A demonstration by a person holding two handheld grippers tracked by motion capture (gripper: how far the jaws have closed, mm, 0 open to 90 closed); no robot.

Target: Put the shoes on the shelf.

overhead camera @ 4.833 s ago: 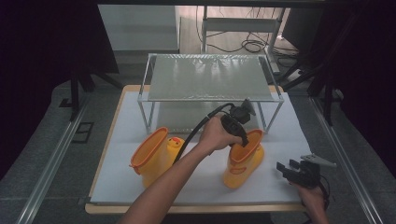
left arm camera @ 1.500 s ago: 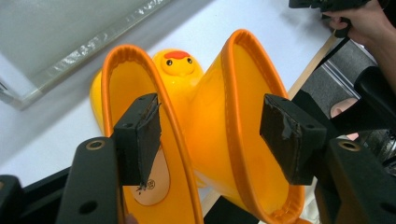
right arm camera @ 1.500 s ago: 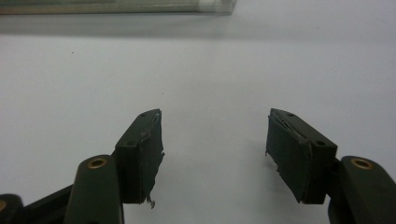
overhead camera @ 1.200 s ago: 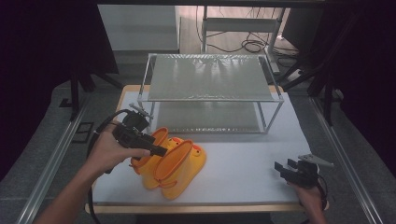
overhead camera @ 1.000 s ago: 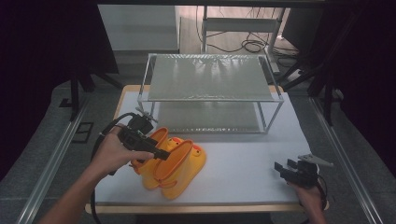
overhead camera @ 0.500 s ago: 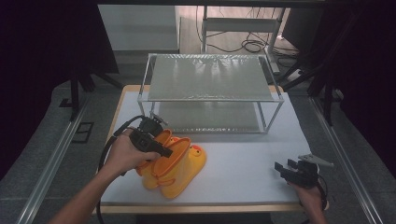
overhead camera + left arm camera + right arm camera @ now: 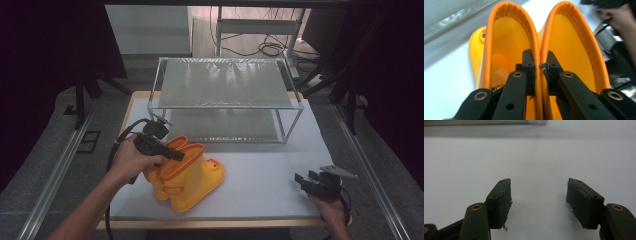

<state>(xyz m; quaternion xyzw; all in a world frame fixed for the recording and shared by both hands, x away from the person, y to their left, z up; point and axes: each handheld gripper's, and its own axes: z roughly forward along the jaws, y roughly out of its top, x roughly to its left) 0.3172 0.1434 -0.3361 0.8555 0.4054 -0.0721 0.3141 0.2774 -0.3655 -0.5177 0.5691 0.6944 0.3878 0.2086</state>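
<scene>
At table's left, L gripper [image 7: 540,66] jaws just closed, clamped on both boots' [image 7: 537,37] touching rims; R gripper [image 7: 539,202] jaws wide apart.

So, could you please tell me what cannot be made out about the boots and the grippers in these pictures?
- Boots: in the high view the left hand covers the rear boot's shaft; its toe and sole are hidden behind the front boot.
- Left gripper: its fingers pinch both boots' touching walls; the fingertips lie inside the shafts.
- Right gripper: small and dark in the high view; the opening is clear in its own view.
- Rack: its lower shelf lies in shadow.
</scene>
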